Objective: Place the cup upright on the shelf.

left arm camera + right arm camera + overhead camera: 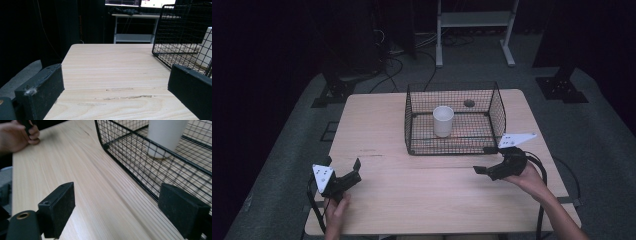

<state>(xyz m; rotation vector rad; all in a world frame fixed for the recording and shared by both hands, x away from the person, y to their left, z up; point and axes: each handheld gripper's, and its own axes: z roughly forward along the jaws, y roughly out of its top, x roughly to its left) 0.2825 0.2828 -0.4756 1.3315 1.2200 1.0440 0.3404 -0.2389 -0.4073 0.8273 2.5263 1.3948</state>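
Left gripper (pixel 343 168), jaws wide apart and empty, near the table's (pixel 377 130) left front edge, bare wood ahead. Right gripper (pixel 482 161), likewise wide open and empty, just before the basket's (pixel 456 145) front wall; inside stands a white cup (pixel 443 120), upright.

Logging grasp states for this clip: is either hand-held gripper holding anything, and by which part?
Nothing is held. The left hand-held gripper and right hand-held gripper are both open over the table.
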